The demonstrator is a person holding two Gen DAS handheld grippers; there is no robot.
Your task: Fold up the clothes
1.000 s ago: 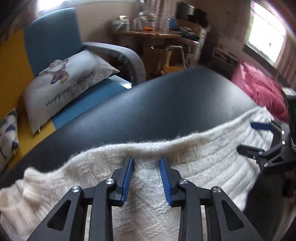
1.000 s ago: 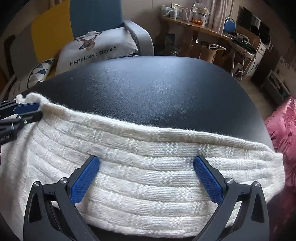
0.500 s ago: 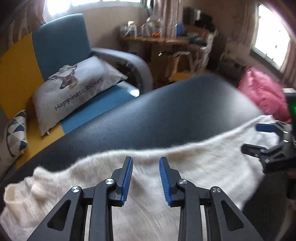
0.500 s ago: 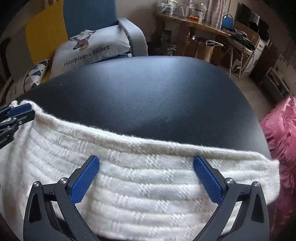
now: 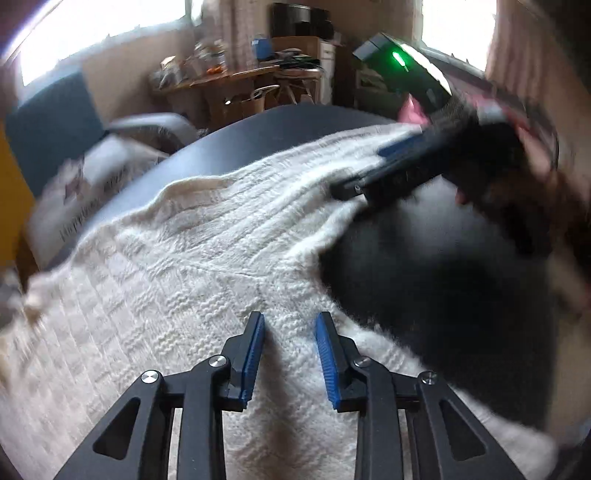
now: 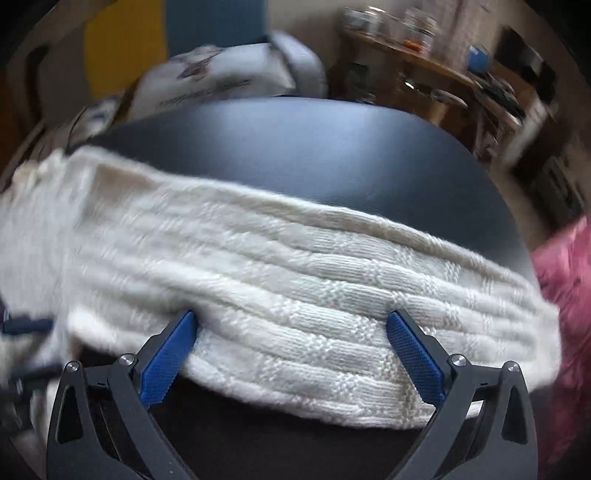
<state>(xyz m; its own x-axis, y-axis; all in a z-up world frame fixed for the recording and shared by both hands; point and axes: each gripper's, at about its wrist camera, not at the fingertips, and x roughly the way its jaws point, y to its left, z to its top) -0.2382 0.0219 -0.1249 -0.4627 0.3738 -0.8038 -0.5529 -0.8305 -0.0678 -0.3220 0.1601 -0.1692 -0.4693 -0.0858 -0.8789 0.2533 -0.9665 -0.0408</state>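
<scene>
A white knitted sweater (image 5: 207, 258) lies on a black padded surface (image 5: 424, 251). My left gripper (image 5: 290, 317) hovers over the knit, jaws partly apart and closing. Fabric shows in the gap, and the pads do not press on it. In the right wrist view a long folded band of the sweater (image 6: 314, 280) runs across the black surface (image 6: 314, 155). My right gripper (image 6: 291, 317) stands wide open above that band's near edge. The left wrist view shows the right gripper (image 5: 369, 170) in a hand, over the sweater's far right part.
A blue and yellow armchair (image 6: 218, 22) with a printed pillow (image 6: 221, 81) stands behind the surface. A cluttered wooden desk (image 6: 424, 62) is at the back right. Pink bedding (image 6: 565, 280) lies past the right edge.
The left gripper has swept across the sweater toward the right gripper, which now looms close in its view. Its jaw gap looks slightly narrower. The right gripper has hardly shifted.
</scene>
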